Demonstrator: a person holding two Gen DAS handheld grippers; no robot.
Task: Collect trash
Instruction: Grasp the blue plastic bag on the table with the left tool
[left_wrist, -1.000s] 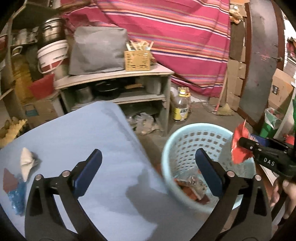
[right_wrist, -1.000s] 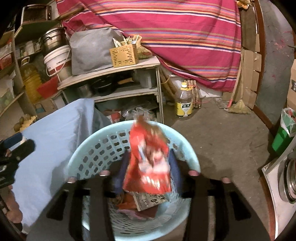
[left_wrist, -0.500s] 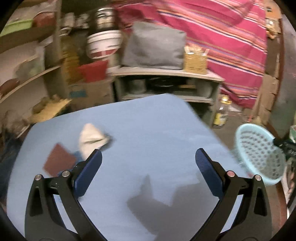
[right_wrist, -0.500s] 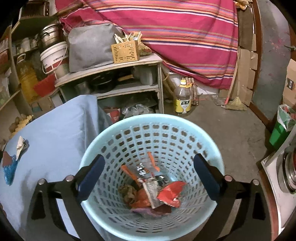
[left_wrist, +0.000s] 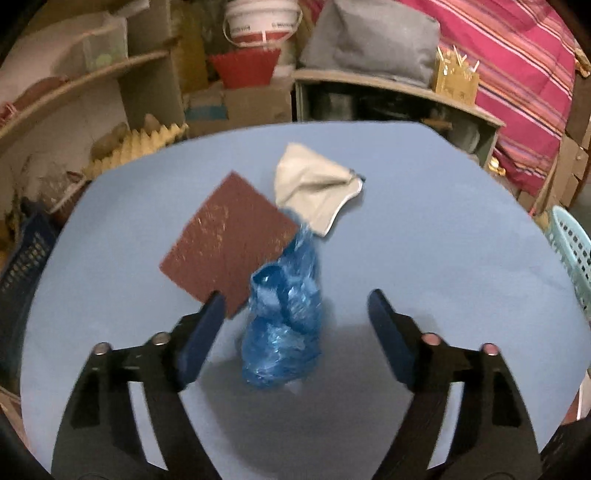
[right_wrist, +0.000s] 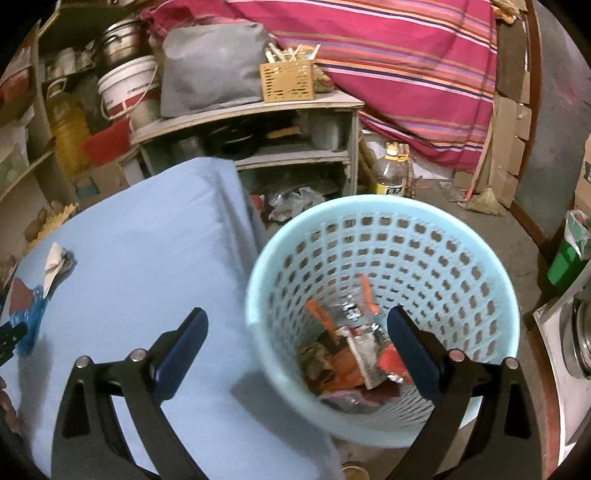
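Our right tongs (right_wrist: 295, 354), now empty and wide apart, have dropped the red wrapper (right_wrist: 393, 363) into the basket (right_wrist: 384, 210). Our left tongs (left_wrist: 295, 325) have swung from the basket to the desk (left_wrist: 424, 229), jaws narrowing around the blue bag (left_wrist: 282, 314), not yet clamped.

Cluttered, dim storeroom. Red striped cloth (right_wrist: 388, 48) hangs across back. Grey shelf unit (right_wrist: 258, 122) in front of it: grey bag (right_wrist: 210, 62) and yellow slatted box (right_wrist: 288, 81) on top, dark pans inside. White bucket (right_wrist: 125, 88) and metal pot (right_wrist: 118, 40) on left-hand shelves. Bare concrete floor (right_wrist: 517, 266); oil bottle (right_wrist: 391, 173) standing on it; cardboard (right_wrist: 509, 122) against right wall.
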